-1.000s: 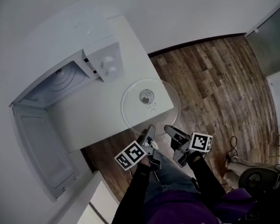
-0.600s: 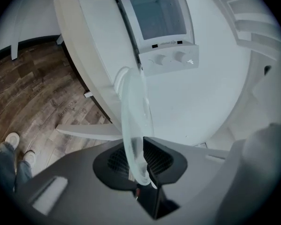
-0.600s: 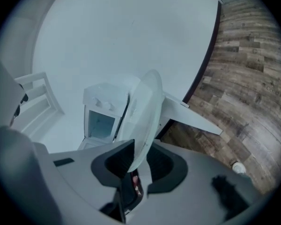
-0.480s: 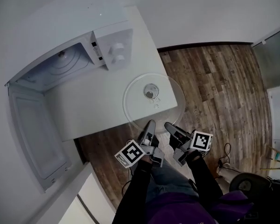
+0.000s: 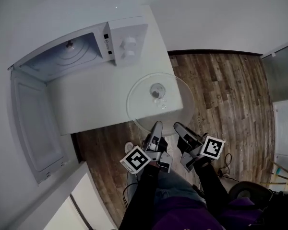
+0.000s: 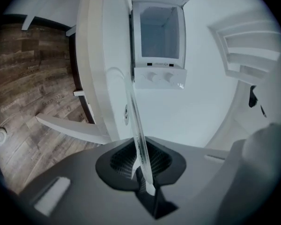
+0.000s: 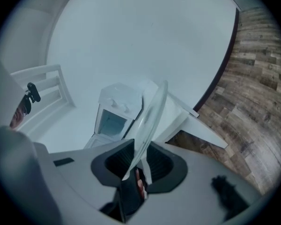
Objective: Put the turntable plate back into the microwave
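Glass turntable plate (image 5: pixel 156 104) is being held flat over the white tabletop's (image 5: pixel 96 104) corner in the head view, its near rim between left claw (image 5: pixel 156 128) and right claw (image 5: pixel 179 128), well apart from the open microwave (image 5: pixel 127 42). In the left gripper view the jaws are closing on the edge-on rim, and in the right gripper view the jaws are pinching it likewise. Keeping both hands level seems wise; being round, the disc is showing no long axis and is facing up.

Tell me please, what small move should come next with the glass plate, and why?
Probably carry the turntable plate level toward the open microwave, up-left in the head view. The right gripper grips the plate's near rim, the left gripper is closing its jaws on that rim too, and the door stands wide open.
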The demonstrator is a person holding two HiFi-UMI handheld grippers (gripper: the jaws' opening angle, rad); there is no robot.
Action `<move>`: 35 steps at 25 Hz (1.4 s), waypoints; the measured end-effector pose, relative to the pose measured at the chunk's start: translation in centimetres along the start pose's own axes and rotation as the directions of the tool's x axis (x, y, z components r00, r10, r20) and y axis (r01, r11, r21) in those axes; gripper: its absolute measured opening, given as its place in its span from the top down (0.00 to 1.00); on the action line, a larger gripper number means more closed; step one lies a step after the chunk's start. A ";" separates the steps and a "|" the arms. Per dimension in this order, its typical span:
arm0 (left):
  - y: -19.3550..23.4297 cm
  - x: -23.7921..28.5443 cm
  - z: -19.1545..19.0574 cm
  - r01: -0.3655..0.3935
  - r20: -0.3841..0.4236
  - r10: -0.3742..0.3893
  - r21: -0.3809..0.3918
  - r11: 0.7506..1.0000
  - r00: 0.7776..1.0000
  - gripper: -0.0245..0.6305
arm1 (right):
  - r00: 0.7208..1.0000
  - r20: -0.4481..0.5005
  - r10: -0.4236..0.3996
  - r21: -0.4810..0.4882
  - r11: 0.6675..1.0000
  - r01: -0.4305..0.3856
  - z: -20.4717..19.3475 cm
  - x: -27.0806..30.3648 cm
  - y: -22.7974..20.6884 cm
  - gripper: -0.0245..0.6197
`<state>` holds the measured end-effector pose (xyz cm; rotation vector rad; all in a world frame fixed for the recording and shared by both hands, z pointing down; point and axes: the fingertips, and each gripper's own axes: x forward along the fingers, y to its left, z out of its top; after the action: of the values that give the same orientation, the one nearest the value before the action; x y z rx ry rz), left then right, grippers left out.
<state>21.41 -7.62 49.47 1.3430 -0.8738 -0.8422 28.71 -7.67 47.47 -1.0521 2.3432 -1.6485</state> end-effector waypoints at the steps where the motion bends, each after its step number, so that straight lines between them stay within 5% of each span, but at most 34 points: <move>1: -0.3 -0.2 0.1 0.013 0.020 -0.013 -0.023 1.000 1.000 0.90 | 1.000 -0.006 0.004 -0.013 1.000 -0.004 0.1 0.1 0.5 0.83; 11: -5.2 -4.7 5.0 0.128 0.204 -0.139 0.068 0.989 0.969 0.91 | 0.972 -0.156 0.174 -0.048 0.982 -0.183 -1.6 3.3 7.4 0.83; 16: -7.8 -8.0 8.7 0.168 0.337 -0.205 0.134 0.977 0.919 0.91 | 0.930 -0.264 0.257 -0.129 0.946 -0.298 -2.9 6.2 12.0 0.82; 27: -11.2 -14.1 14.7 0.220 0.564 -0.281 0.174 0.960 0.777 0.91 | 0.818 -0.481 0.314 -0.392 0.758 -0.521 -6.4 10.0 19.0 0.70; 30: -11.4 -14.6 16.1 0.230 0.593 -0.287 0.172 0.958 0.752 0.91 | 0.812 -0.501 0.301 -0.412 0.742 -0.529 -7.0 9.9 19.0 0.70; 35: -11.4 -14.2 19.6 0.249 0.635 -0.293 0.161 0.955 0.715 0.91 | 0.833 -0.520 0.187 -0.557 0.665 -0.497 -7.2 10.1 18.8 0.70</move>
<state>-2.53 -4.18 38.11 1.2533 -1.2653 -1.5931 8.84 -4.42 37.38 -0.2000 3.2995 -0.9268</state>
